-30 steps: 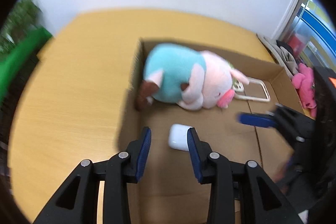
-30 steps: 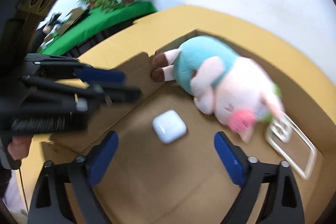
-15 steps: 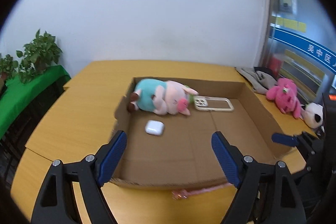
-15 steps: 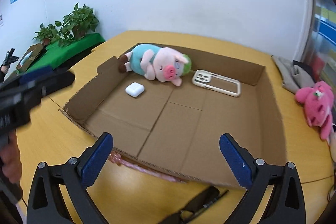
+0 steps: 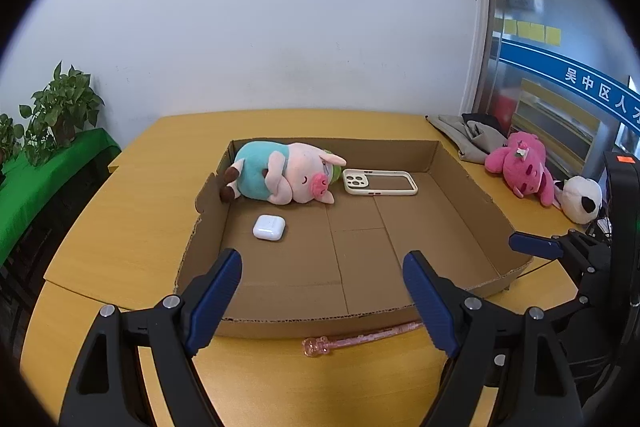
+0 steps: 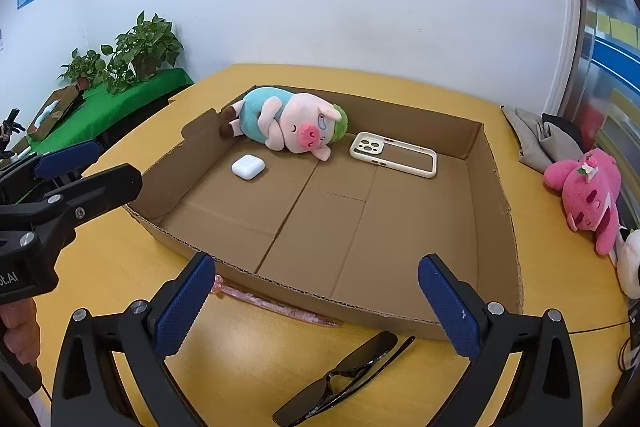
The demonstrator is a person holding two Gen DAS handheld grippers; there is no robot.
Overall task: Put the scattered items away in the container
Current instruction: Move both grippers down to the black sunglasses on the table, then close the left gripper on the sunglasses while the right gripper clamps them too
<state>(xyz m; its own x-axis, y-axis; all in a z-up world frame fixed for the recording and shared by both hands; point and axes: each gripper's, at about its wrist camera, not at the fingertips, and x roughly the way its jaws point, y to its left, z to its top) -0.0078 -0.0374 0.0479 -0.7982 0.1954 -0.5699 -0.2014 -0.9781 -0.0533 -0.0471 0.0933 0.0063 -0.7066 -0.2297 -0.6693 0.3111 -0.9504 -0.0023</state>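
A shallow cardboard box (image 5: 320,315) (image 6: 500,195) sits on the wooden table. Inside lie a pig plush (image 5: 280,177) (image 6: 288,125), a white earbuds case (image 5: 269,226) (image 6: 249,166) and a cream phone case (image 5: 380,182) (image 6: 394,154). A pink pen (image 5: 360,339) (image 6: 272,303) lies on the table against the box's near wall. Black sunglasses (image 6: 340,375) lie in front of it. My left gripper (image 5: 322,295) is open and empty above the near wall. My right gripper (image 6: 316,303) is open and empty, above the pen and sunglasses.
A pink plush (image 5: 520,167) (image 6: 588,191) and a panda plush (image 5: 580,199) lie on the table right of the box, with grey cloth (image 5: 468,139) behind. Potted plants on a green-covered table (image 6: 120,95) stand to the left. A white wall is behind.
Both grippers pulled back out of the box, up and toward the near side. The left one opened wide; the earbuds case stays on the box floor.
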